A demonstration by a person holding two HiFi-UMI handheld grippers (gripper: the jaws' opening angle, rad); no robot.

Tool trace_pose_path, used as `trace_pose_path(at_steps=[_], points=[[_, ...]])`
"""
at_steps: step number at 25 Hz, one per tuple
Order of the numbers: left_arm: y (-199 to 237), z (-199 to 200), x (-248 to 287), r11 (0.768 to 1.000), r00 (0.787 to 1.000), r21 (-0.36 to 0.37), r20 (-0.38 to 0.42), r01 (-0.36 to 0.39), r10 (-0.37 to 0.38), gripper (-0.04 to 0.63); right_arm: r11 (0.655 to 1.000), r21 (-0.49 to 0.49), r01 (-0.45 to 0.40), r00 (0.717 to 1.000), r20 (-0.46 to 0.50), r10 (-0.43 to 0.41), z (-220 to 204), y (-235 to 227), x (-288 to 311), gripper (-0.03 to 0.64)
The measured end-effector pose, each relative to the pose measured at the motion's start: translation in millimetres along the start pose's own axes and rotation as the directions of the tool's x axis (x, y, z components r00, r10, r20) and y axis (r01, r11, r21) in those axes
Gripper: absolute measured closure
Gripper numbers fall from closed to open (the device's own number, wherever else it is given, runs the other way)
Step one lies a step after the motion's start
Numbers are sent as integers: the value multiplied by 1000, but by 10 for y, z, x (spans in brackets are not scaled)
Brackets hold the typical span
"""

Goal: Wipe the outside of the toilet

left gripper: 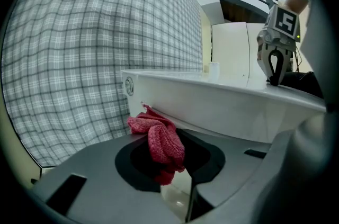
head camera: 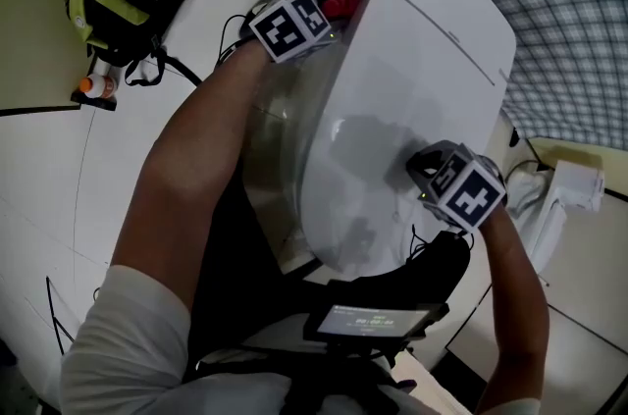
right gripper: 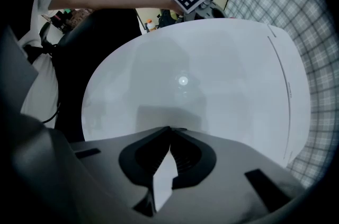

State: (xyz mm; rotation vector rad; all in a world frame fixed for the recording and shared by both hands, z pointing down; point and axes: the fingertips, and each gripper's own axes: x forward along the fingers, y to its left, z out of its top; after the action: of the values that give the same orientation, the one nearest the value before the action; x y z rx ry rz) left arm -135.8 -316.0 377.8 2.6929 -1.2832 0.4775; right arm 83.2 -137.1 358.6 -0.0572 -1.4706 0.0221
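Bunched red cloth (left gripper: 160,142) touches closed, glossy white toilet (head camera: 422,79).

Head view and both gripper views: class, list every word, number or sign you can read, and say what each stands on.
No text reads clearly.
Small dark screen, low in the head view: pale green characters, too blurred to read.
Round emblem on the white toilet's side: too small to read.
Black-and-white square markers on the cubes: coded patterns, no words.

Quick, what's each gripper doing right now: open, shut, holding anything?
Left gripper: jaws shut on the red cloth.
Right gripper: jaws shut, empty, tips at the toilet lid.
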Motion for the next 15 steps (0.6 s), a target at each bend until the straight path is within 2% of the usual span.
trace_pose_path(at_steps=[9, 15], points=[[-424, -94, -215, 995, 995, 45, -42, 90, -88, 515, 998, 30, 48, 999, -22, -47, -21, -25, 23, 607], [-637, -122, -357, 991, 991, 44, -46, 124, -122, 515, 998, 41, 37, 999, -33, -36, -29, -20, 27, 607]])
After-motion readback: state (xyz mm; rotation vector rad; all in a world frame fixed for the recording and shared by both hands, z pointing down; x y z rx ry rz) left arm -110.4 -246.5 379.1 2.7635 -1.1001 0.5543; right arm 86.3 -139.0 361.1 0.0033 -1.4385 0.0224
